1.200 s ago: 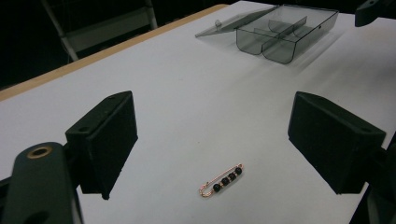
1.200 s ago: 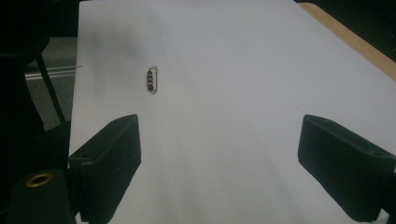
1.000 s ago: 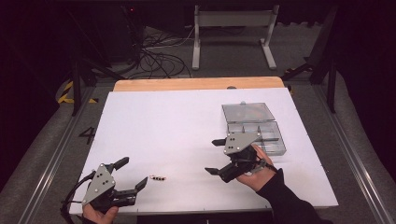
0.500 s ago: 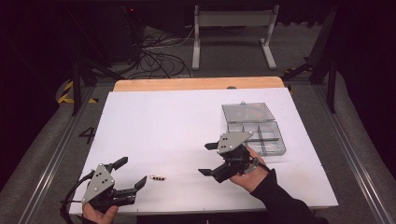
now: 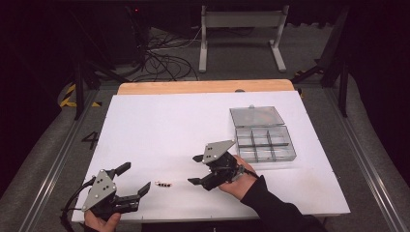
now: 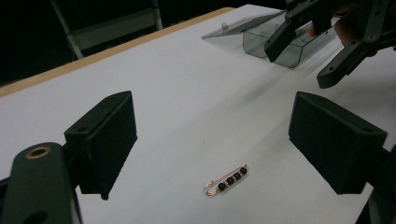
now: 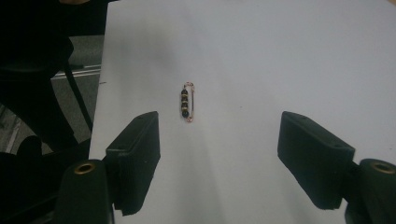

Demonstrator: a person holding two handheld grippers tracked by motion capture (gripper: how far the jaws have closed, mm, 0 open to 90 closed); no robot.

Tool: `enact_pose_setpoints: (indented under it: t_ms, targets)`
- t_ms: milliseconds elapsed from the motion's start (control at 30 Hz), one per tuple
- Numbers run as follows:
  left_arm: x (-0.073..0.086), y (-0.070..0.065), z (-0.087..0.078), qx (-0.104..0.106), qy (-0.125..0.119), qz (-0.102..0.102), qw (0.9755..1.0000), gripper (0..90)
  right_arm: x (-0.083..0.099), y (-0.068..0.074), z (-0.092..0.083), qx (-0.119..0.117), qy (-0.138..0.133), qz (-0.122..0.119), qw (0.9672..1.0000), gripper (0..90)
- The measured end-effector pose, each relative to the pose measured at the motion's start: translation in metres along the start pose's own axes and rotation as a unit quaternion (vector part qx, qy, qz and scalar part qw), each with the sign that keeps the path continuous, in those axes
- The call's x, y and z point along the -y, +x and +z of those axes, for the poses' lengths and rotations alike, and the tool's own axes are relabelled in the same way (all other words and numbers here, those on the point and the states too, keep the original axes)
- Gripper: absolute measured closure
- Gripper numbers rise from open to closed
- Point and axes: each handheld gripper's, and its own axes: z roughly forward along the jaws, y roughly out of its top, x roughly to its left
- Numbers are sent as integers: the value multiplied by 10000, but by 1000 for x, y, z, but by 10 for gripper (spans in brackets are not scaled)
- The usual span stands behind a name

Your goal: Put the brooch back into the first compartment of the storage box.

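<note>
Copper safety pin w/ black beads (image 7: 187, 102) is tiny, light, flat & slippery, so w/ your right gripper (image 5: 195, 169), jaws apart & narrowing w/ nothing between, pinch it across the beaded middle.

Overhead light on white surface (image 5: 193, 125), bright and even from my high view; room around it near black. My right tongs (image 5: 197, 170) throw soft short shadow below them; left tongs (image 5: 134, 179) too. Left gripper view: dimmer, greyish cast, near pads soft, safety pin (image 6: 226, 178) between them sharp. Right gripper view: surface glows brighter ahead of tongs, darker toward pads; black blur left of them. No glare; mild grain.
</note>
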Motion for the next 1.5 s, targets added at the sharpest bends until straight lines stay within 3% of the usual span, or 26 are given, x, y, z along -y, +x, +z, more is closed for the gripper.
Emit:
enact_pose_setpoints:
  t_ms: [600,1500]
  targets:
    - [0,1,0,30,-13,3,10000,162,-5,1,41,-230,131,16,9996,334]
    - [1,2,1,47,-17,-13,10000,162,-7,6,85,-508,390,-33,9979,373]
